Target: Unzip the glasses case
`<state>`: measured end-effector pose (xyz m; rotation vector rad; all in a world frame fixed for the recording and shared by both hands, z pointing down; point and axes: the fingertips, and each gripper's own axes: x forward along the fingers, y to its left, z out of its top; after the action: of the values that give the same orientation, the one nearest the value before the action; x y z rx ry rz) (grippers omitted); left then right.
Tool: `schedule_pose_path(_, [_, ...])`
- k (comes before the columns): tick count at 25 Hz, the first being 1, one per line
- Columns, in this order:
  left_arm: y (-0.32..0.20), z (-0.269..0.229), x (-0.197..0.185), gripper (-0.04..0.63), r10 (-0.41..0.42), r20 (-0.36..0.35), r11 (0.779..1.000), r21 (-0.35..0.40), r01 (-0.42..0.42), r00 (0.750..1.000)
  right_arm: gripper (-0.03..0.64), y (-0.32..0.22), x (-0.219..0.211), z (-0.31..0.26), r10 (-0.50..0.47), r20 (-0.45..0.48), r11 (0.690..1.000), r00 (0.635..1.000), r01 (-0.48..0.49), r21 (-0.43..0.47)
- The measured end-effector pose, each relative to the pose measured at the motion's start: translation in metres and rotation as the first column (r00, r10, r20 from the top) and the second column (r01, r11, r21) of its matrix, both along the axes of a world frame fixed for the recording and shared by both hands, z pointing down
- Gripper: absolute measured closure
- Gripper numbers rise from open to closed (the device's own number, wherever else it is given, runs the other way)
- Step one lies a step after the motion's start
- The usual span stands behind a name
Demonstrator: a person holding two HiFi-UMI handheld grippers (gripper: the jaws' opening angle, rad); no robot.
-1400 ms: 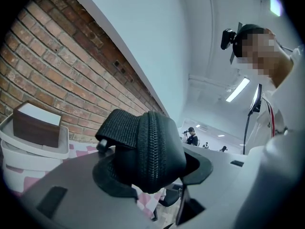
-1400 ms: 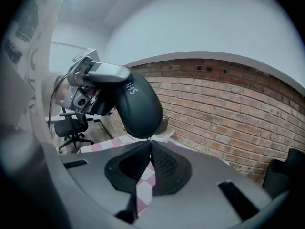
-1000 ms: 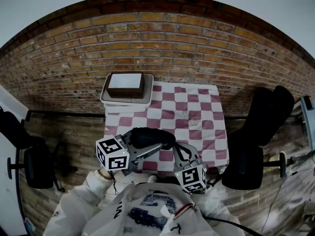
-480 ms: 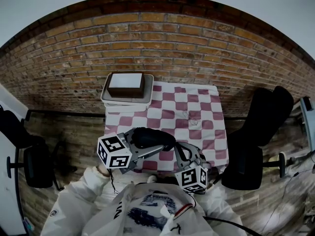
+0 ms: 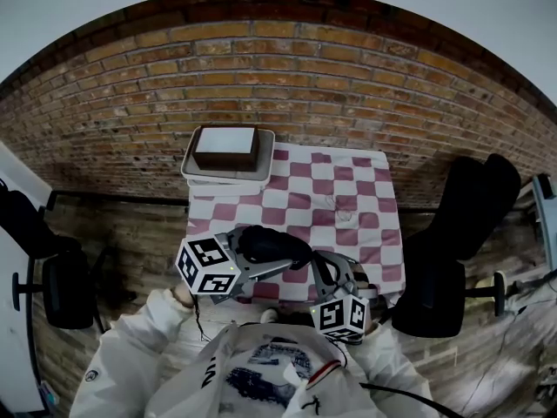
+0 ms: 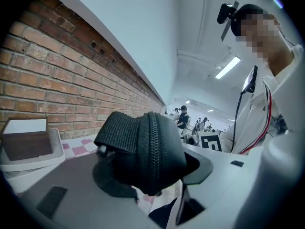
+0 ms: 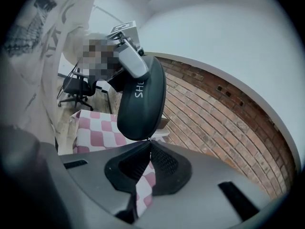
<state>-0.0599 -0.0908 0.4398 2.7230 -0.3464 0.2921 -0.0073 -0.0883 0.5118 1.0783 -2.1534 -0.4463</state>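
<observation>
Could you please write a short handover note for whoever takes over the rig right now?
Left gripper: shut on the black oval zipped glasses case, held in the air above the near part of the table with the red-and-white checked cloth.
Right gripper: fingers shut, tips right at the case's end. I cannot tell whether they pinch the zip pull.
Done: case is lifted and presented to the right gripper.
Zip: looks closed along the stretch that the left gripper view shows.
Left: secure the pull and run it round the case.
</observation>
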Motion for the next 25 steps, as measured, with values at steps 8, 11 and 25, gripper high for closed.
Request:
schedule_pose_path(8, [0.002,0.003,0.006,0.354,0.045,0.052,0.999,0.014,-0.046,0.998,0.601,0.000,0.004,-0.001,-0.028,-0.106,0.999,0.994,0.032,0.042])
schedule_pose_path(11, [0.001,0.005,0.009,0.354,0.059,0.075,0.998,0.017,-0.061,0.995,0.601,-0.001,0.004,-0.003,-0.028,-0.115,0.998,0.993,0.034,0.051])
schedule_pose_path(25, [0.000,0.018,0.016,0.354,0.115,0.166,0.993,0.013,-0.119,0.979,0.601,-0.006,0.004,-0.004,-0.041,-0.223,0.993,0.974,0.063,0.095])
